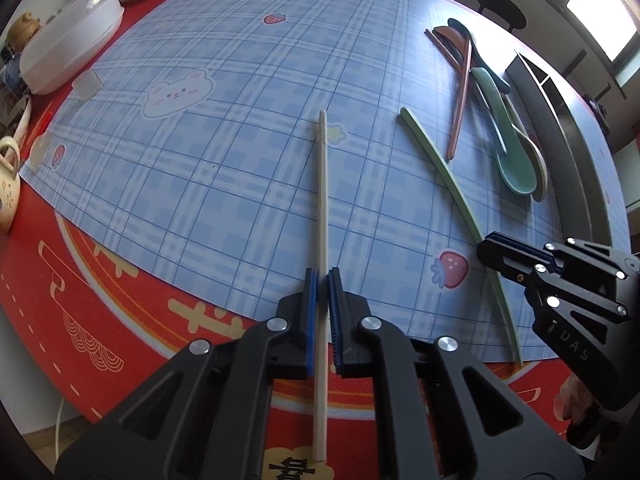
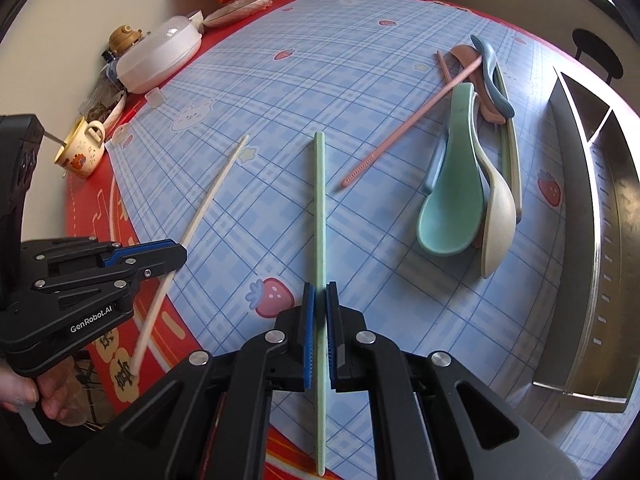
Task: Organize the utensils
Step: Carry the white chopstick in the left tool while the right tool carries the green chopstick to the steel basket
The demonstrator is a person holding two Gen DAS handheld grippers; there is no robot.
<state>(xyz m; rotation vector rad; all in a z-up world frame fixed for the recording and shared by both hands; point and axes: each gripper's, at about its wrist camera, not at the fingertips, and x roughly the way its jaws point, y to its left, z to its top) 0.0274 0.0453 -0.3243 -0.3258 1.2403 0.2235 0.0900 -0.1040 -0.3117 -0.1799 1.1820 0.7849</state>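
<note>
Chopsticks are each clamped mid-shaft, cream chopstick (image 1: 323, 200) in the closed left hand-held gripper (image 1: 322, 284) and green chopstick (image 2: 319, 208) in the closed right hand-held gripper (image 2: 319, 296), tips toward twelve o'clock over the tabletop (image 1: 208, 184), probably for carrying to the steel tray (image 2: 600, 240) at three o'clock.

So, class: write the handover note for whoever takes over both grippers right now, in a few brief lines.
Left gripper: shut on the cream chopstick.
Right gripper: shut on the green chopstick.
On the checked mat: pink chopstick, plus the spoon pile with further utensils.
Steel organizer tray sits at the mat's right edge; nothing visible in its compartments.
Done: two chopsticks gripped.
Left: place them, then sort everything else.
</note>
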